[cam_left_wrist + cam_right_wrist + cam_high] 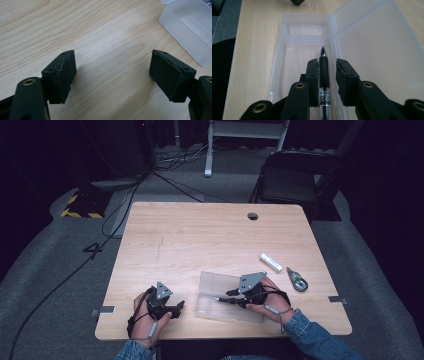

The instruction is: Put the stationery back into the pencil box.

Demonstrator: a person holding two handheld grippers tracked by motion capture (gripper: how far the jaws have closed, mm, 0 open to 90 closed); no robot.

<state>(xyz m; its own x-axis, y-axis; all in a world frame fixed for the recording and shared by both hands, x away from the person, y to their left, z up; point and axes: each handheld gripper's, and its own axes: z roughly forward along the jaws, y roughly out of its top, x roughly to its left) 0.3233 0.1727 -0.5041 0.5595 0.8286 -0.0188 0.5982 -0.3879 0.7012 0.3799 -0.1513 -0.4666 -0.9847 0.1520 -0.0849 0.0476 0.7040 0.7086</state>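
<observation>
we are seeing a slim black pen (324,72) with a silver tip and clear barrel lying between the right gripper (327,75) pads, which are parting slightly above the frosted plastic case (372,50), lid open. the left gripper (112,75) is resting spread wide on the pale wood-grain tabletop (200,235).

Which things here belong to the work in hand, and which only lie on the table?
In use:
- pen, between the right gripper jaws
- clear plastic case, open, under the pen

Lying about:
- white tube
- small green-tipped item
- left gripper, open, holding nothing
</observation>
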